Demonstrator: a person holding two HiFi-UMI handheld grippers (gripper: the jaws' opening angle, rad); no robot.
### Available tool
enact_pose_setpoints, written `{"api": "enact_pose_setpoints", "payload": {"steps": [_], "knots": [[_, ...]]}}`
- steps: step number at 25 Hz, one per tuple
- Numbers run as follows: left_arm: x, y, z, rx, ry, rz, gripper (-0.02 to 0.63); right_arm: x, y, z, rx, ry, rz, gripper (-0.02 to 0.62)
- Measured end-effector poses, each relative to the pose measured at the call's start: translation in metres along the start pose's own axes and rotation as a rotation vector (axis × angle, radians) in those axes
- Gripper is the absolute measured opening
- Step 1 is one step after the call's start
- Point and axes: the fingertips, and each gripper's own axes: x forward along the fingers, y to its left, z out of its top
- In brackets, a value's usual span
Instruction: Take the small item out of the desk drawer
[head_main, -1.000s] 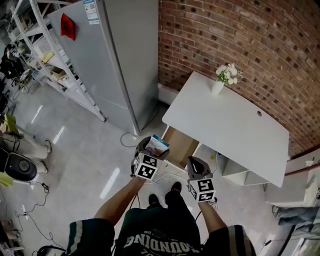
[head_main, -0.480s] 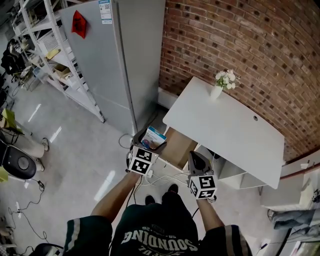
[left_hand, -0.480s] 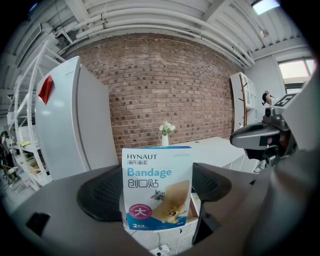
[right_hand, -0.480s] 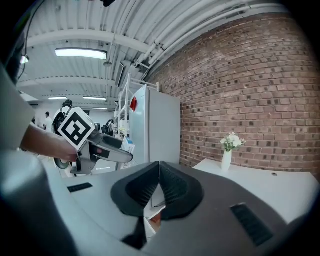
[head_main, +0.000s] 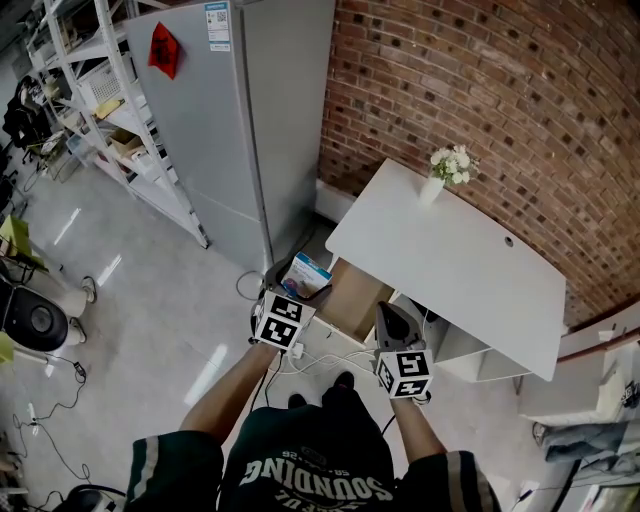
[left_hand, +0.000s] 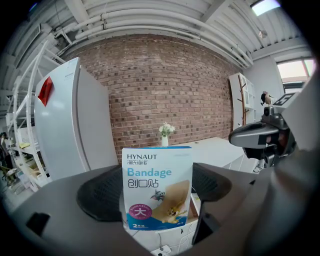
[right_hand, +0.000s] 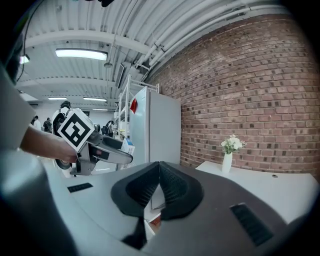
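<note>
The desk (head_main: 470, 280) stands against the brick wall (head_main: 500, 90), with a vase (head_main: 432, 186) on its far left corner. The fridge (head_main: 240, 110) is left of the desk, and the shelves (head_main: 90, 110) are left of the fridge. A drawer (head_main: 355, 295) juts out under the desk's near left edge. The left tool (head_main: 296, 283) is at the drawer's left, with a box (left_hand: 157, 187) between its jaws. The right tool (head_main: 388, 312) is at the drawer's right.
</note>
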Motion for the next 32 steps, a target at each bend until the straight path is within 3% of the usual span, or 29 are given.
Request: {"api": "enact_pose_setpoints", "payload": {"steps": [32], "knots": [[-0.001, -0.001, -0.003, 0.002, 0.001, -0.025, 0.439, 0.002, 0.011, -0.004, 0.003, 0.024, 0.014, 0.025]]}}
